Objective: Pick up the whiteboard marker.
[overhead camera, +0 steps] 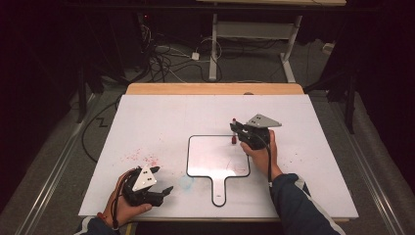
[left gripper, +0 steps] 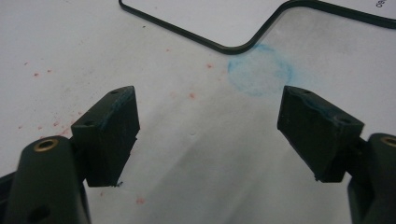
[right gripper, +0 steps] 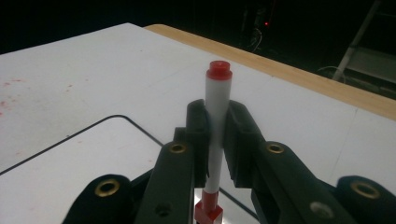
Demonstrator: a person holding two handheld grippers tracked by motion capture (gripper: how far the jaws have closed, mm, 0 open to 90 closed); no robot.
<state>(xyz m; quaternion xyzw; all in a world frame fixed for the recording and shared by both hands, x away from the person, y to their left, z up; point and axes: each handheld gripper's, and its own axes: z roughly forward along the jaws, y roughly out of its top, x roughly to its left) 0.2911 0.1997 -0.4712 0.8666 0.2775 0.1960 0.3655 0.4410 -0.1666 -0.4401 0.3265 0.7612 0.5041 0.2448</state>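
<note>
- Right tongs (right gripper: pixel 217 126) pinch a white marker (right gripper: pixel 218 100) with red ends, upright, over the right edge of the small whiteboard (overhead camera: pixel 215 156).
- Left tongs (left gripper: pixel 208 135) gape wide, holding nothing, above the worktop (overhead camera: pixel 161 117) near a blue smudge (left gripper: pixel 259 70).

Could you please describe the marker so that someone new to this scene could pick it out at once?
On the white table lies a black-rimmed paddle-shaped whiteboard. At its upper right corner the right tongs are shut on the marker, standing upright. It is a slim white barrel with red ends, the only pen here.
</note>
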